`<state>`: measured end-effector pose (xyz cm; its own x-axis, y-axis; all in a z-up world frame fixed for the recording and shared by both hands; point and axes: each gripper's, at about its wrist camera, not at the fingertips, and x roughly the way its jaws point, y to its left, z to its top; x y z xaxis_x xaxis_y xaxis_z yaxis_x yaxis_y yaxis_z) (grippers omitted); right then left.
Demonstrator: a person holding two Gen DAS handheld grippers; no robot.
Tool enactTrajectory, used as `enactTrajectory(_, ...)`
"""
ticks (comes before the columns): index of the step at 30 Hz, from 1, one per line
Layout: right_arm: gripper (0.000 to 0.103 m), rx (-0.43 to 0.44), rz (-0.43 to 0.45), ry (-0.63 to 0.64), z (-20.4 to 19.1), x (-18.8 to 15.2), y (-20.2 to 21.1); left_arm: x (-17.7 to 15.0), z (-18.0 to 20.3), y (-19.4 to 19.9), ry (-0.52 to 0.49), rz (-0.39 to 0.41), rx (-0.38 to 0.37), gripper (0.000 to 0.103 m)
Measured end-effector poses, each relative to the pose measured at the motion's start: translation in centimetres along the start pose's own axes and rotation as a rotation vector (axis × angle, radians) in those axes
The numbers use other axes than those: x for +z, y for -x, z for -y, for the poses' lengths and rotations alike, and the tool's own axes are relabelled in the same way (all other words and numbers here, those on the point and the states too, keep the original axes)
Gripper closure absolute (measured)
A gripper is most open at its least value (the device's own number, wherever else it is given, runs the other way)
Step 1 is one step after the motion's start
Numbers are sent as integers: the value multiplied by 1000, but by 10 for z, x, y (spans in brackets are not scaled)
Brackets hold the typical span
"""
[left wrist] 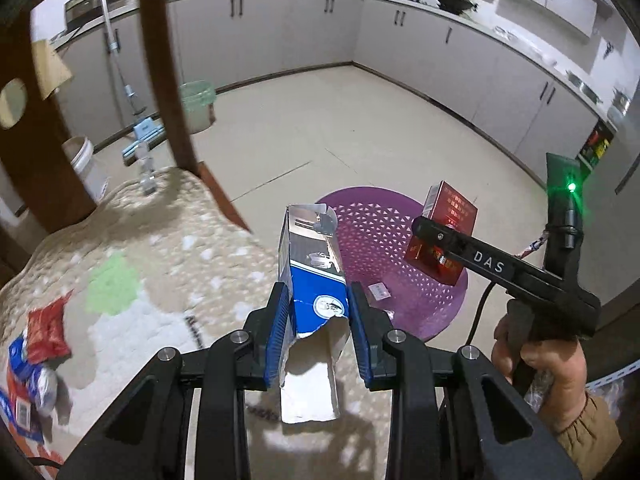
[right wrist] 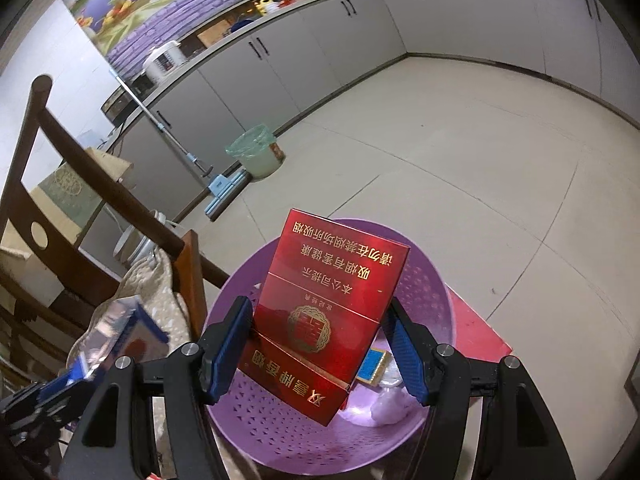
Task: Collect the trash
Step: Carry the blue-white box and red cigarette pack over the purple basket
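On my far left, a red snack packet lay on the beige cushion. My left gripper was clamped narrowly on a torn blue and silver carton, held over the cushion's edge just beside the purple basket. My right gripper, jaws wider, gripped a red cigarette box above the basket, where a small blue pack lay inside.

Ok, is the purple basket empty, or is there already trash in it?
Not empty. Inside the purple basket the right wrist view shows a small blue packet and a pale crumpled wad lying on its bottom.
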<state>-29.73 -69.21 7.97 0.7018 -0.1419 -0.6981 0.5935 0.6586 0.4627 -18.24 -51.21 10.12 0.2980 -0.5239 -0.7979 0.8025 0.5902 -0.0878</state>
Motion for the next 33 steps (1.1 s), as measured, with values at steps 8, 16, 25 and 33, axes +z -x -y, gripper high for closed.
enactTrajectory(8,32,16,-24,-61,20,0,-7,14,12,-28,-39,-25,6,74)
enactTrajectory(16,32,29,-32,-59,18,0,-11,14,17,-37,-59,-41,20,74)
enactTrajectory(25,32,30,-38,-62,20,0,-13,13,19,-37,-74,-40,41,74)
enactTrajectory(33,31,29,-36,-60,18,-2,-14,12,24,-34,-90,-32,61,74)
